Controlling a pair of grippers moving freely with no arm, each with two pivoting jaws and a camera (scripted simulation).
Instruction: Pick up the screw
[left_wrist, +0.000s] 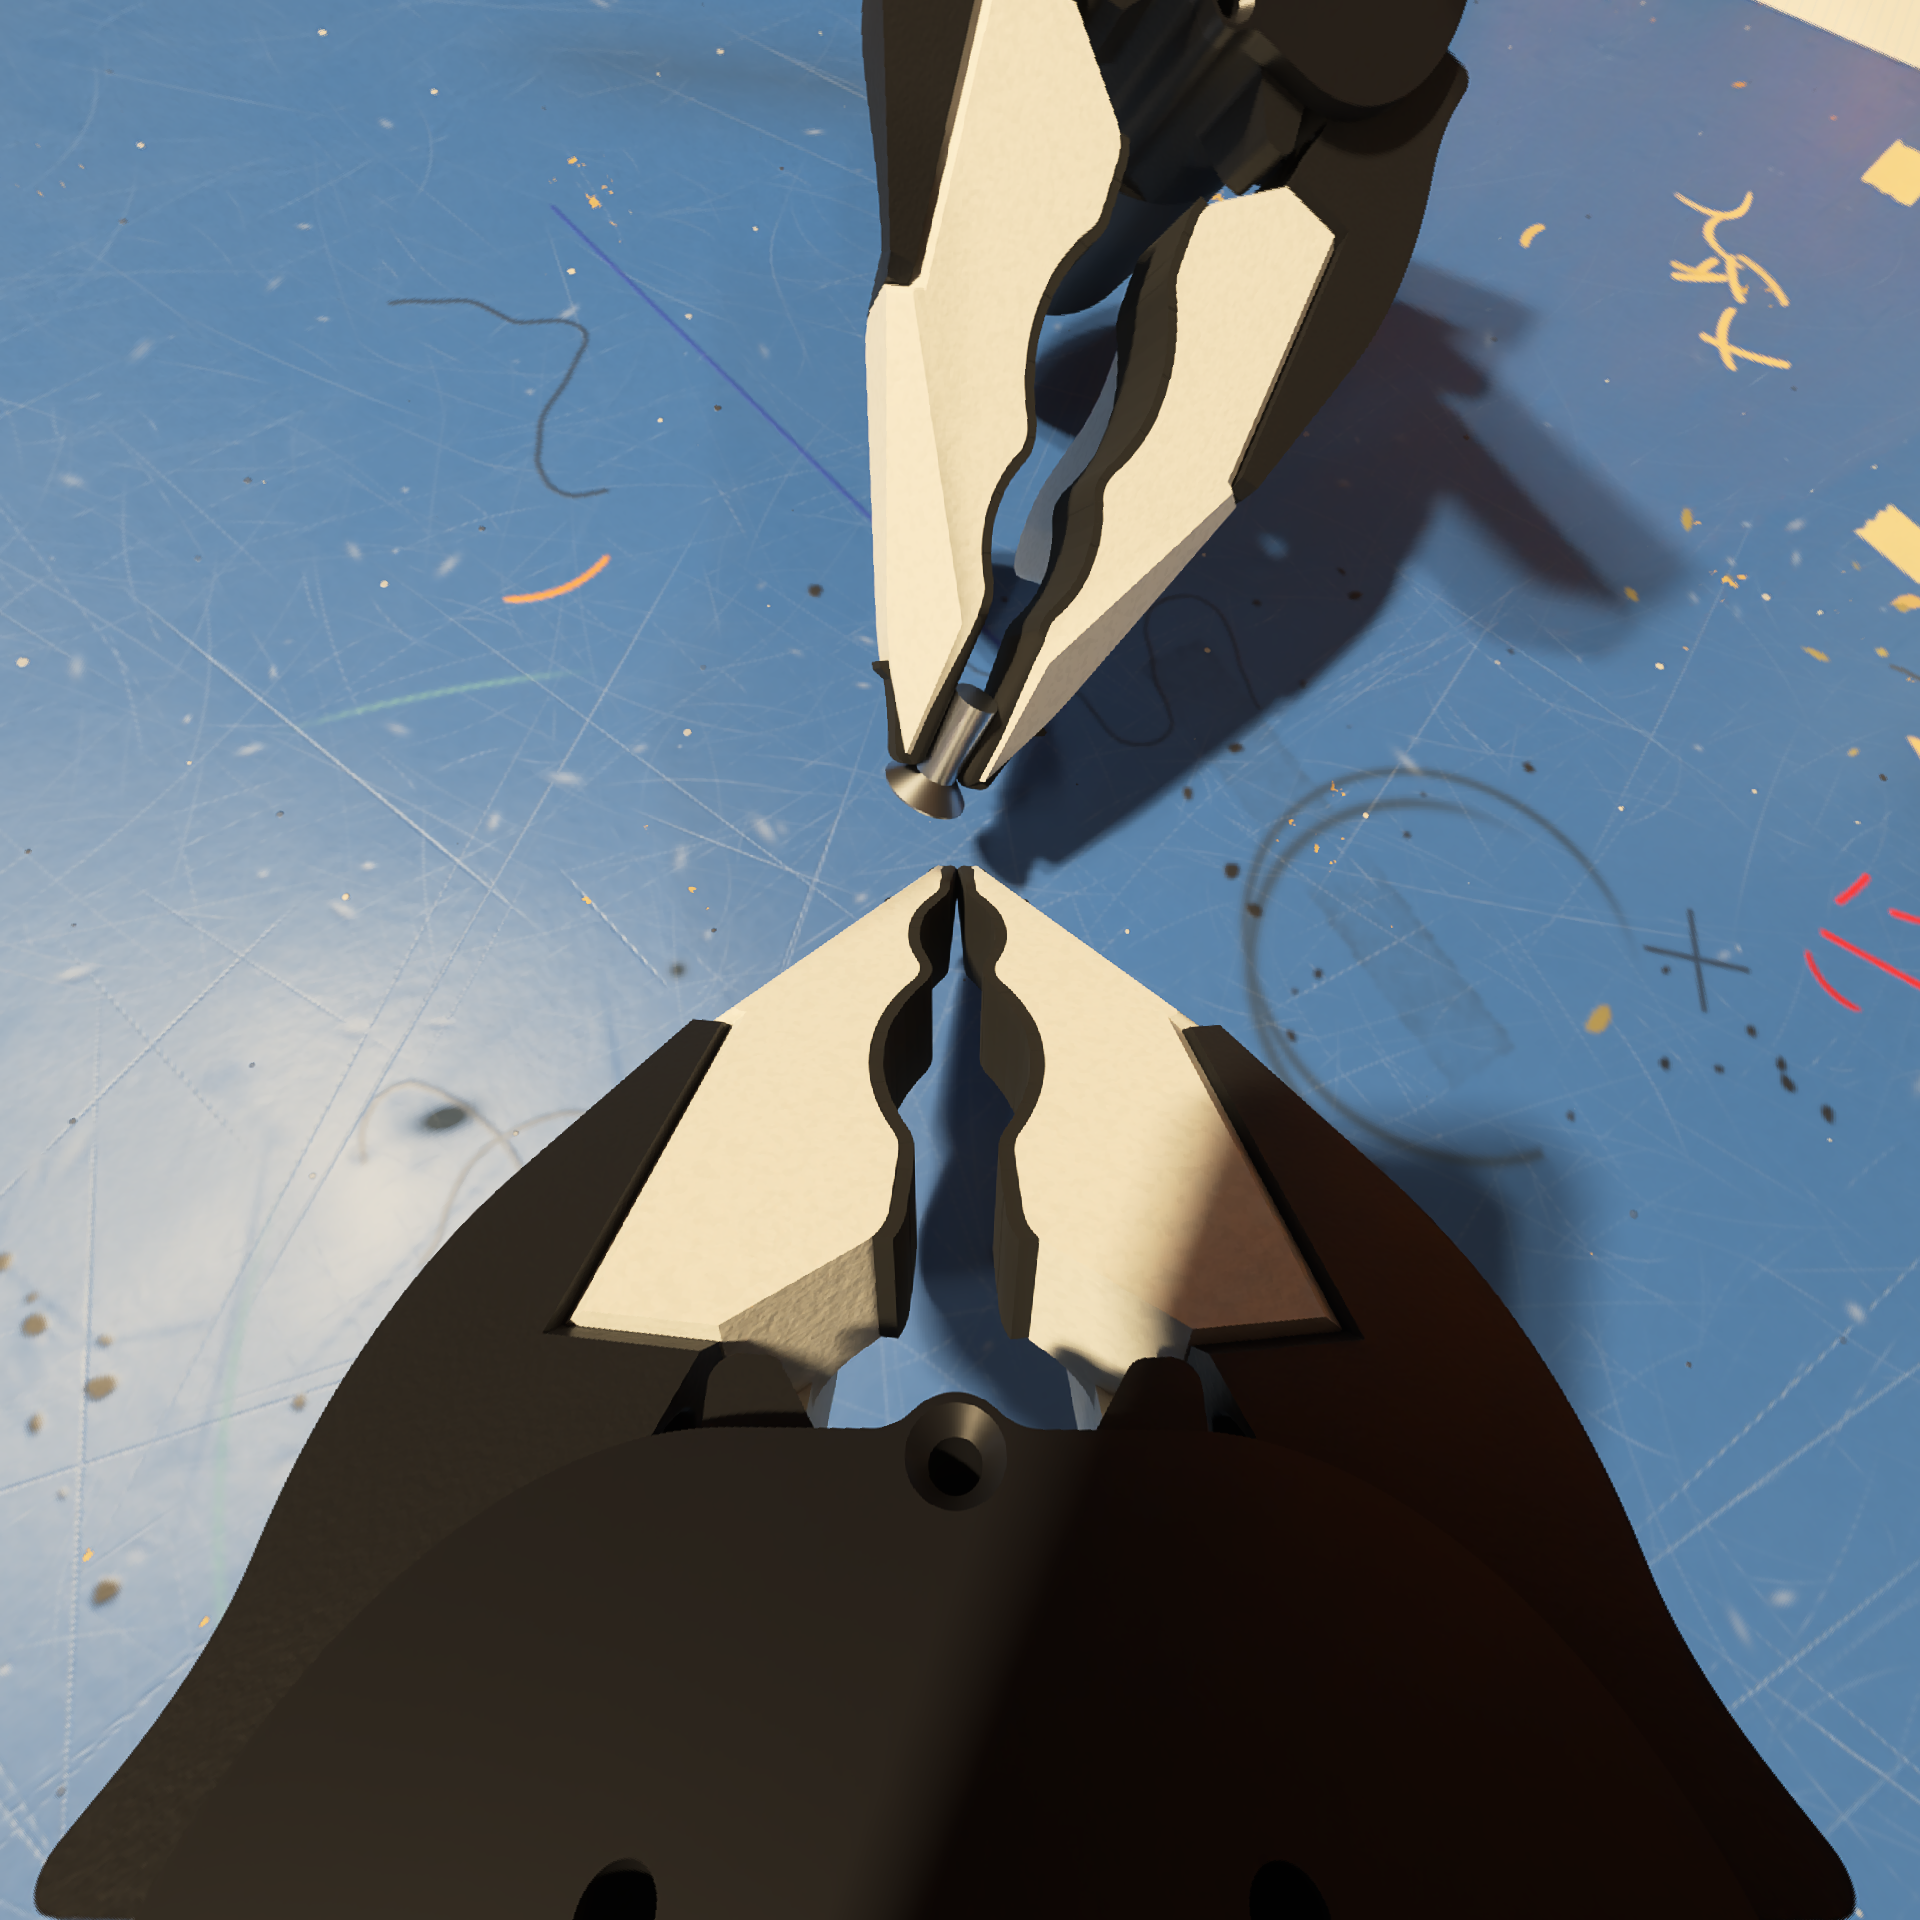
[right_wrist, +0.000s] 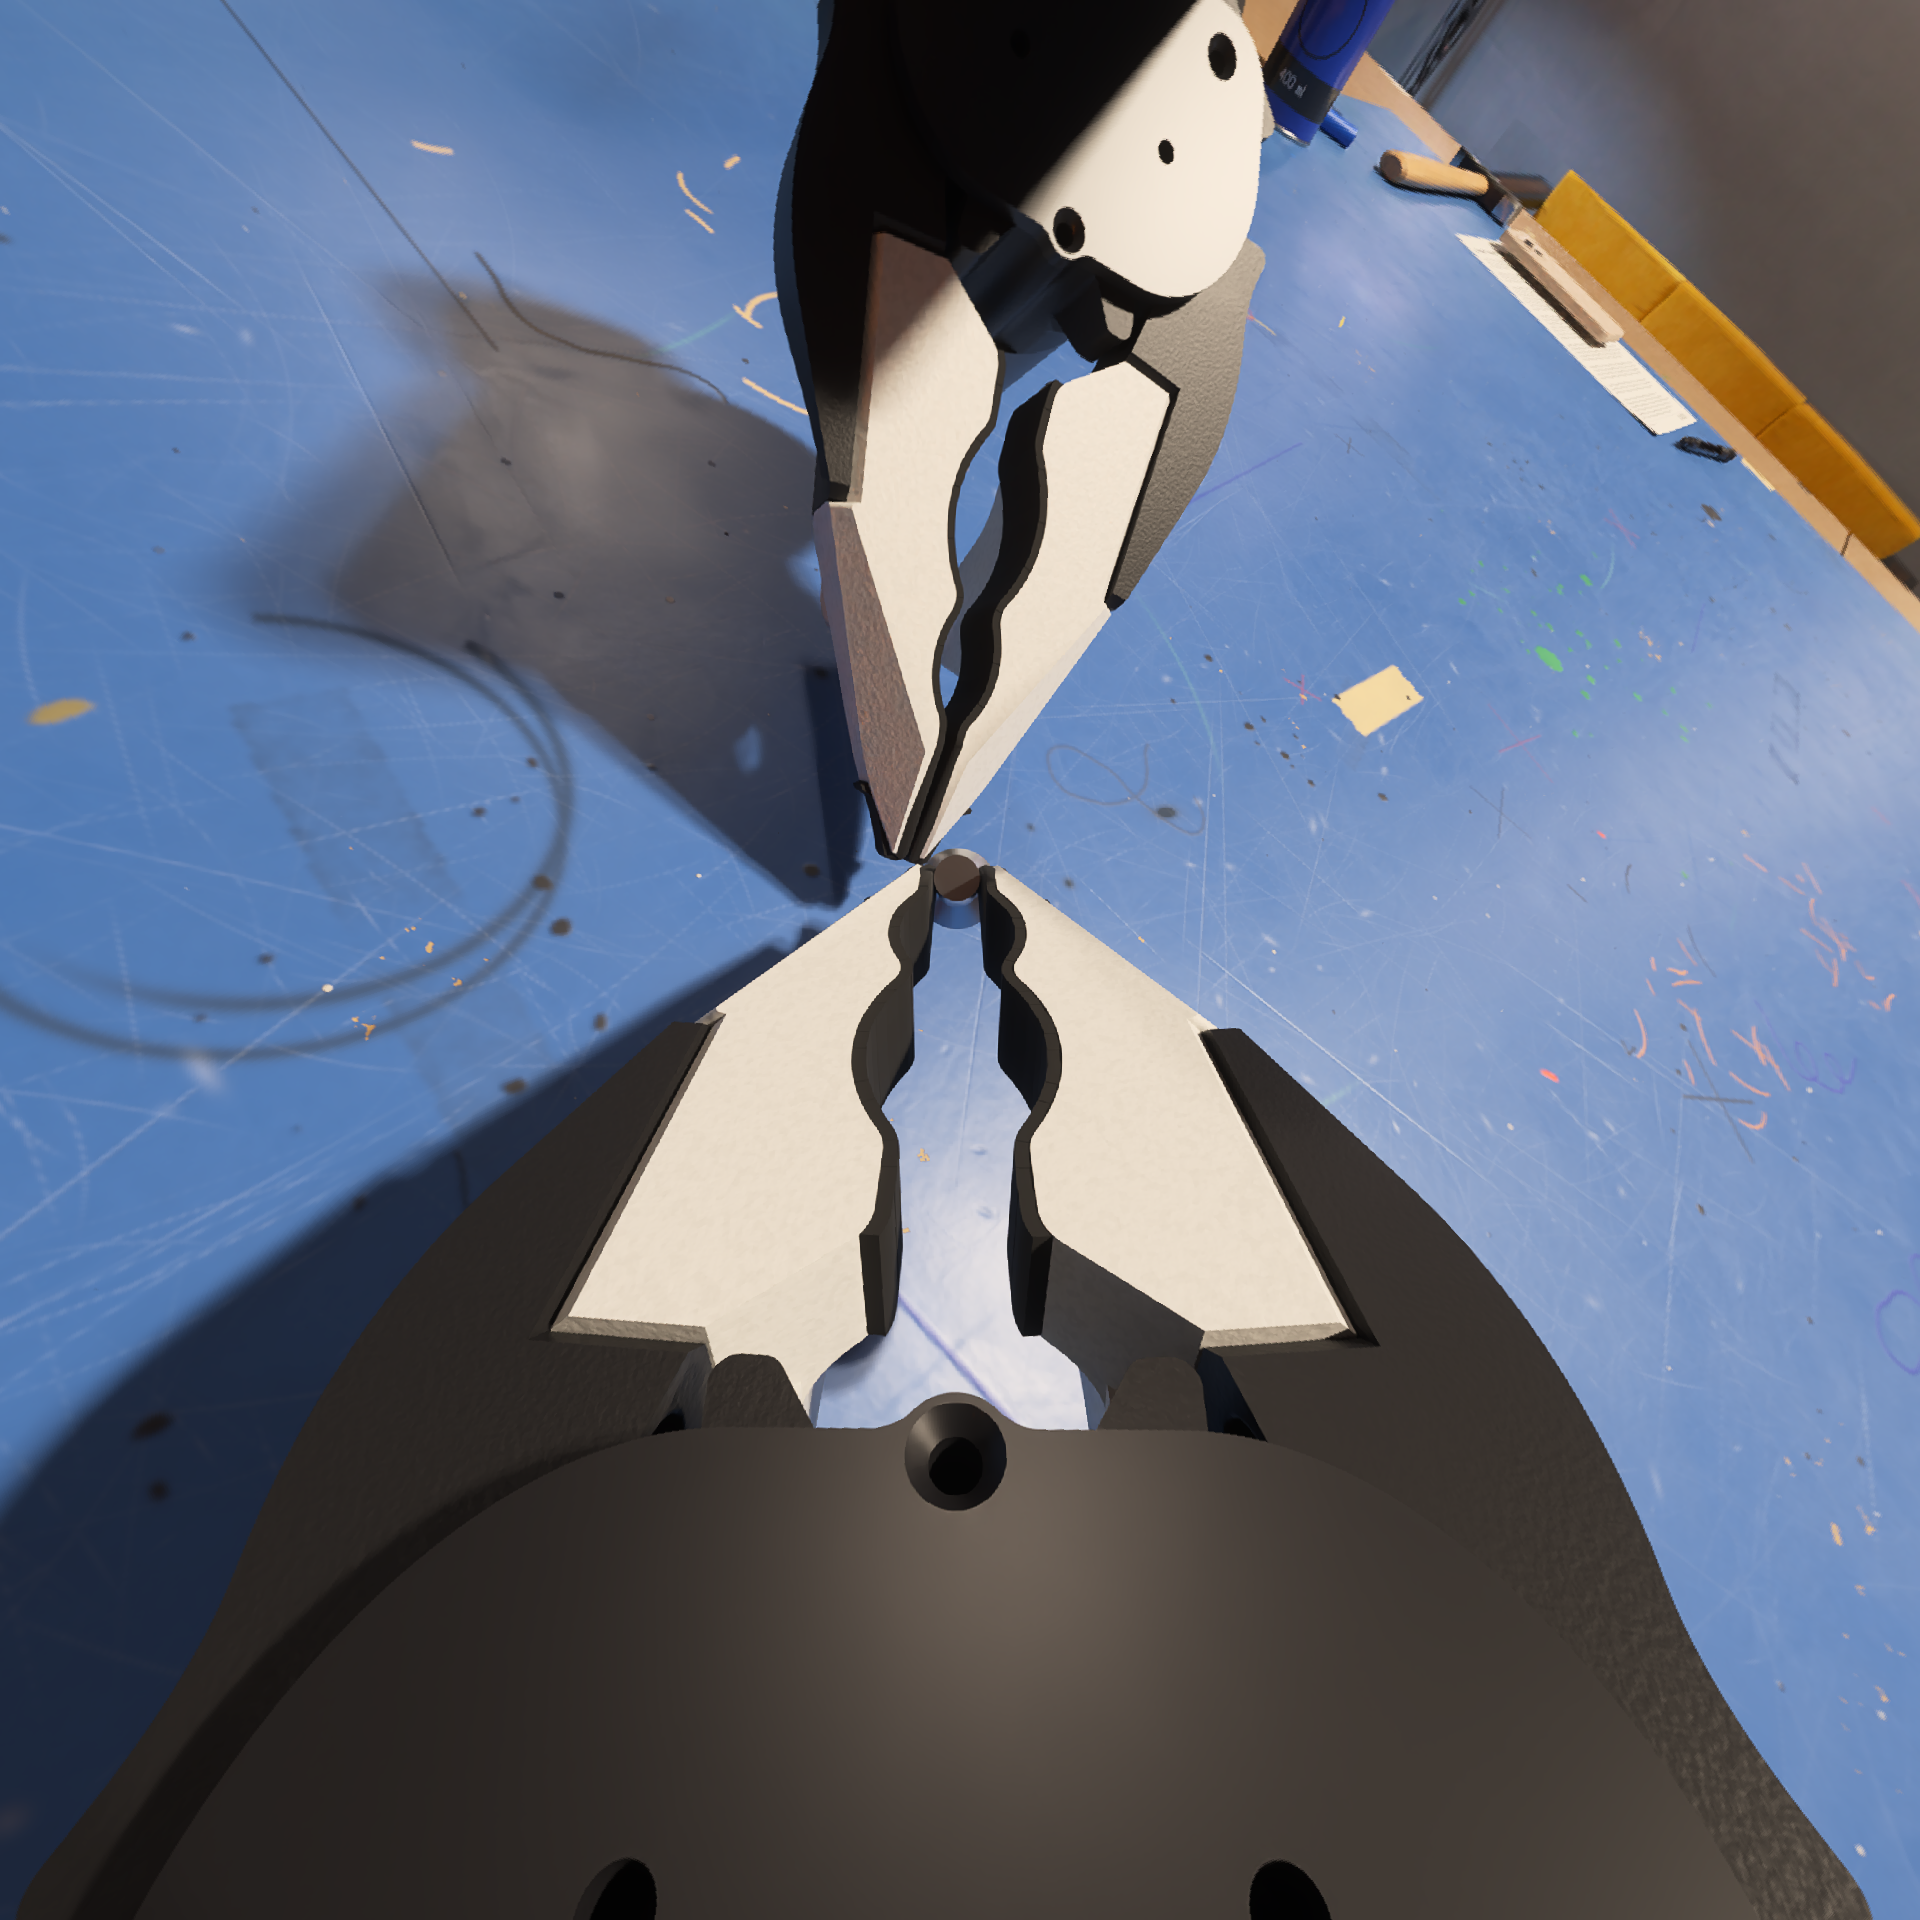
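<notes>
A small grey metal screw (right_wrist: 956, 875) with a flared head sits between the fingertips of my right gripper (right_wrist: 956, 891), which is shut on its shaft. In the left wrist view the screw (left_wrist: 943, 753) shows pinched in the right gripper (left_wrist: 938, 777), head end pointing toward me. My left gripper (left_wrist: 954, 875) is shut and empty, its tips a short way from the screw's head and not touching it. In the right wrist view the left gripper (right_wrist: 906, 850) comes in from the top, its tips just beside the screw.
The scratched blue table (left_wrist: 416, 831) carries paint marks and specks. At the far right edge stand a blue can (right_wrist: 1314, 62), a wooden-handled tool (right_wrist: 1434, 171) and yellow blocks (right_wrist: 1714, 353). A tan paper scrap (right_wrist: 1377, 699) lies to the right.
</notes>
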